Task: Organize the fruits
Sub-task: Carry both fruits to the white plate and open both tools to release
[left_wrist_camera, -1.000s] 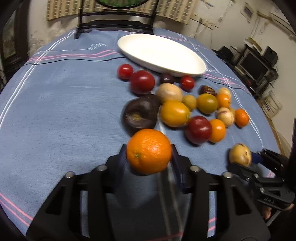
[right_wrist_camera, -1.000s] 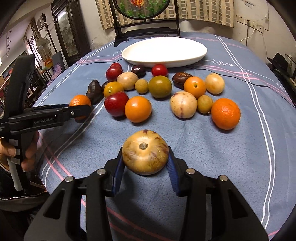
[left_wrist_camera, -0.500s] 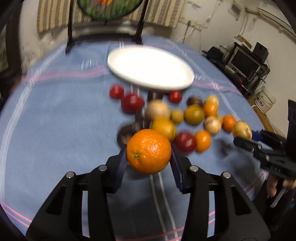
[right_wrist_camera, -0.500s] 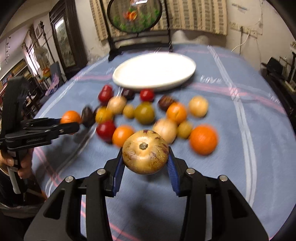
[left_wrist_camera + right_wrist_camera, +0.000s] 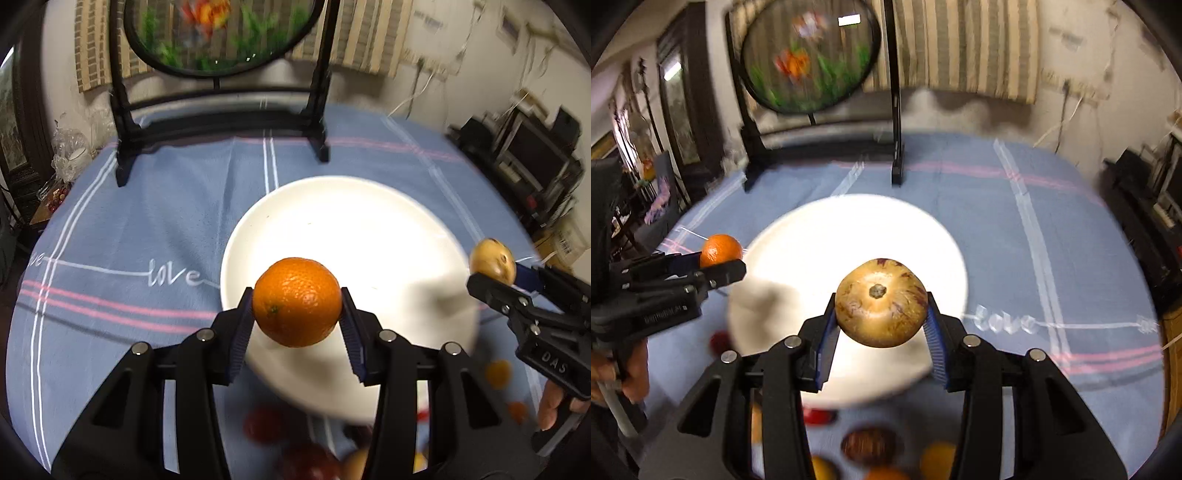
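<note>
The word "love" is written in white script on the blue tablecloth (image 5: 170, 275); the right tongs (image 5: 496, 275) carry letters reading, it seems, "DAS".

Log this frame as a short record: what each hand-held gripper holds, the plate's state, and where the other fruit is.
left hand-held gripper: shut on orange, over plate
right hand-held gripper: shut on tan fruit, over plate
plate: white, nothing on it
other fruit: on cloth, near side of plate, blurred
</note>
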A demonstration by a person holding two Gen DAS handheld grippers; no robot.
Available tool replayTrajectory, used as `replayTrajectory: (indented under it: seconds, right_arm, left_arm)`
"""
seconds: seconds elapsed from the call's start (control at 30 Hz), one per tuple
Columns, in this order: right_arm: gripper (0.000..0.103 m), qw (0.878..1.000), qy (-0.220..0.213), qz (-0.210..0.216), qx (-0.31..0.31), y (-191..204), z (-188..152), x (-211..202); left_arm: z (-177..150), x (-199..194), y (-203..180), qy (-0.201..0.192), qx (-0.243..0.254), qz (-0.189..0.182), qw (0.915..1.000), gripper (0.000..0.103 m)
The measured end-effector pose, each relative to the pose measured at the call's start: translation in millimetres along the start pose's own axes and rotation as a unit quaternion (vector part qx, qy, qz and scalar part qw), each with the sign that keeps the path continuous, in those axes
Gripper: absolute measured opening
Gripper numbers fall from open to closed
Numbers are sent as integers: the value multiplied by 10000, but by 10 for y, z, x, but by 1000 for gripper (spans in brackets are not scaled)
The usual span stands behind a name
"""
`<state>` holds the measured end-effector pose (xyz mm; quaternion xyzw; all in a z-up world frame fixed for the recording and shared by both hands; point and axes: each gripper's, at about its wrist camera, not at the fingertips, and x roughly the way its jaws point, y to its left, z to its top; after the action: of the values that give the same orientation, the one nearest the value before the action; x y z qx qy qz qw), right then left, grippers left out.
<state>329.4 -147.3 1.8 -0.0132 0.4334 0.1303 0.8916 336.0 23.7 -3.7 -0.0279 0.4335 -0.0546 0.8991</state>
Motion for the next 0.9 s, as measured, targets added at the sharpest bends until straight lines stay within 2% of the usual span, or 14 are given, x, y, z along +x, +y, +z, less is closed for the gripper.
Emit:
replayTrajectory:
  seconds: [0.13,0.3,0.33,0.37,0.4,0.43,0.47,0.57,0.6,0.77,0.9]
  right_arm:
    - [44,9986,506,-126,111,-48,109,513]
    - [46,9966,758,-143,304,-117,157,785]
    - [56,9965,756,-102,335,-134,160,806]
    - [72,9967,715,-95,382,-150,172,793]
    - [72,9971,586,-95,480,-160,179,730]
    - [73,9973,518,-62,520,-163,191,685]
    - [73,9975,474,18,524,-164,184,614]
    - [73,9974,363,104,613,-222,146,410]
    - [73,9974,263,147,658,-254,82,266]
    - [74,9975,-166,359,590,-315,-305,-374]
    - [79,9976,-436,250,485,-330,-846,-905]
  left_arm:
    - [80,359,21,249,80,14,9997,45]
    - [132,632,73,370,-60,38,9993,45]
    - [143,661,87,386,-105,15,9992,46]
    - [140,677,79,399,-153,-4,9991,46]
    - [136,679,91,415,-219,-16,9989,47]
    - [124,665,105,431,-290,-51,9986,53]
    - [115,610,112,425,-367,-140,9983,69]
    - [81,290,96,18,-364,-164,9992,87]
    - [47,117,82,-194,-274,-180,9993,88]
    - [-228,-480,84,-661,-166,-352,9971,94]
    - [-594,-778,89,-747,-125,-313,9966,95]
